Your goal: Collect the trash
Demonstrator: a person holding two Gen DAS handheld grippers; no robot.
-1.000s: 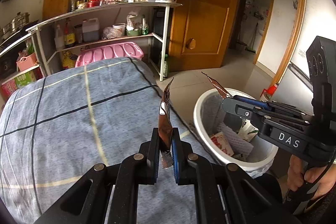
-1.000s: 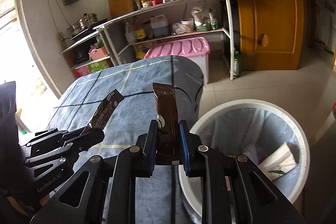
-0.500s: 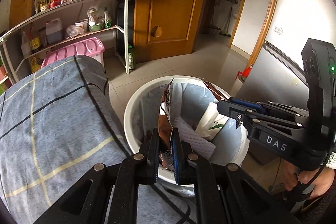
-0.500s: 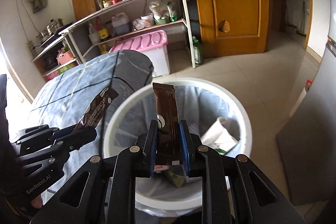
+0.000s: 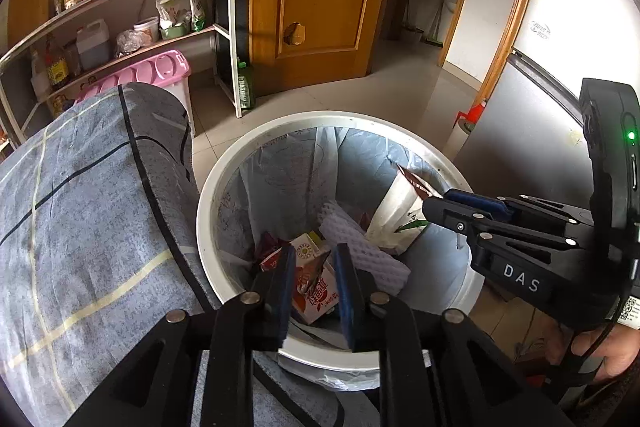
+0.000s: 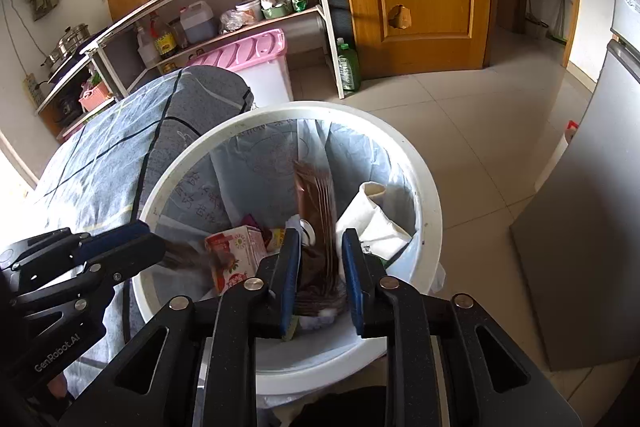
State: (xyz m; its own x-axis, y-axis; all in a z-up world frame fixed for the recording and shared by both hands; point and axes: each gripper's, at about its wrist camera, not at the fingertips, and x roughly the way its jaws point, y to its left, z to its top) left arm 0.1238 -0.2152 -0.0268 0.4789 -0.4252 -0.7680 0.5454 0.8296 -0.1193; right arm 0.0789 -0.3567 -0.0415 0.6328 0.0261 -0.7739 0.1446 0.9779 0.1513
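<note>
A second ago both grippers were over the checked cloth [image 5: 80, 227], each clamping a brown wrapper upright. Now both hang over the white trash bin [image 5: 208, 195]. The left gripper [image 5: 314, 267] has let go: its jaws are opening with nothing between them. The right gripper [image 6: 320, 259] is opening too, and its brown wrapper [image 6: 316, 211], blurred, sits loose between the pads, no longer pinched, over the bin's inside.

Black hand-held gripper [image 5: 313, 283] frames carry silver screws, blue pads and white lettering.
</note>
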